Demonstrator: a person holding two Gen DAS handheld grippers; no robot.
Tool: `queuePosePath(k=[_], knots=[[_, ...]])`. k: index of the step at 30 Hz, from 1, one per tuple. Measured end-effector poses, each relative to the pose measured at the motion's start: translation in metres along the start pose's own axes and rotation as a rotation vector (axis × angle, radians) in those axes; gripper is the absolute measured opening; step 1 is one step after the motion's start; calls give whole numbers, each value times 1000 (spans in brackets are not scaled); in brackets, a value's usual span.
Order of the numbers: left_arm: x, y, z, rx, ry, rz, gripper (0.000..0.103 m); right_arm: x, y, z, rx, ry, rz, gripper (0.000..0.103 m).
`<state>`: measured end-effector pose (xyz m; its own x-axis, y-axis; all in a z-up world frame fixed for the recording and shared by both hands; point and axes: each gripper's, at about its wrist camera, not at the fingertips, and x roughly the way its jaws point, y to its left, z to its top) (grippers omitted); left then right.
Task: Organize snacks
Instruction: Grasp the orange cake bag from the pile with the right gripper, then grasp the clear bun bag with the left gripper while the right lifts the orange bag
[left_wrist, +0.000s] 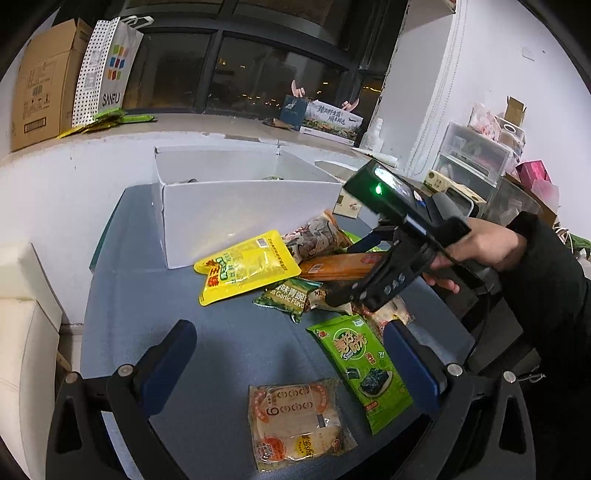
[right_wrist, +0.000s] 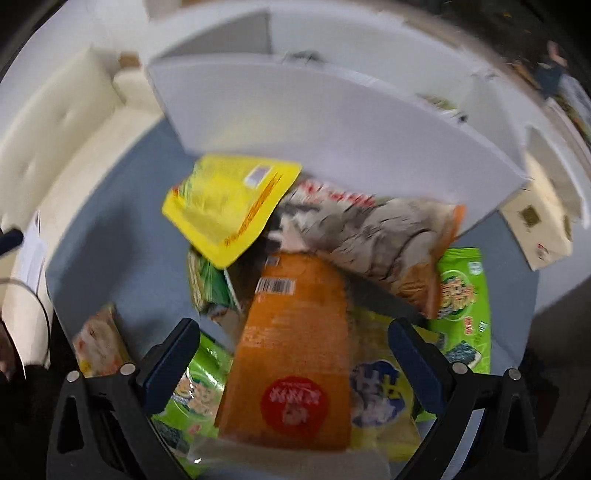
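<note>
A pile of snack packets lies on the blue-grey table (left_wrist: 221, 343) before a white divided box (left_wrist: 236, 206). My right gripper (right_wrist: 291, 350) is open and hangs over the pile, astride an orange packet (right_wrist: 295, 354); it shows in the left wrist view (left_wrist: 365, 280). A yellow packet (left_wrist: 245, 266) and a grey-patterned bag (right_wrist: 373, 229) lie near the box. My left gripper (left_wrist: 291, 350) is open and empty above a green seaweed packet (left_wrist: 362, 373) and a clear pastry packet (left_wrist: 295, 424).
A cardboard box (left_wrist: 44, 88) and a paper bag (left_wrist: 107, 70) stand on the window ledge. Clear storage drawers (left_wrist: 472, 158) and small boxes crowd the right. A cream cushion (left_wrist: 26, 332) lies left of the table.
</note>
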<state>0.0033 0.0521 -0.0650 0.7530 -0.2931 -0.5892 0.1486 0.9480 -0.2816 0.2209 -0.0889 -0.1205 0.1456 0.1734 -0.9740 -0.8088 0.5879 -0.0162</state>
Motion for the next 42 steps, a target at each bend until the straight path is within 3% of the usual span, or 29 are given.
queuePosePath(k=[2,3,4,7,16,20,25,31,33,35,37,42], knots=[[3,0,-2,1,11,3,103,7,10,-1,-59,25,-55,96],[3,0,-3,3,14,3,103,7,12,-3,-68,23,-85,80],[4,0,-4,3,19,1,103,6,11,-5,-59,14,-89,71],[6,-2,-7,9,30,-4,103,-5,3,-10,-18,-14,-29,61],[14,-9,-12,54,90,-20,103,-60,-7,-47,18,-181,-7,58],[25,-17,-22,113,180,-28,103,-88,-11,-73,73,-299,-6,58],[48,-28,-38,172,310,-2,103,-118,-18,-114,190,-474,59,58],[74,-33,-52,192,398,84,102,-116,-2,-151,250,-551,70,58],[82,-30,-57,186,437,85,94,-111,0,-162,283,-570,107,58],[84,-31,-59,227,433,119,79,-106,2,-171,302,-582,131,58],[82,-28,-57,203,425,113,78,-103,4,-175,303,-586,149,58],[65,-15,-43,131,301,128,77,-100,8,-176,307,-604,168,58]])
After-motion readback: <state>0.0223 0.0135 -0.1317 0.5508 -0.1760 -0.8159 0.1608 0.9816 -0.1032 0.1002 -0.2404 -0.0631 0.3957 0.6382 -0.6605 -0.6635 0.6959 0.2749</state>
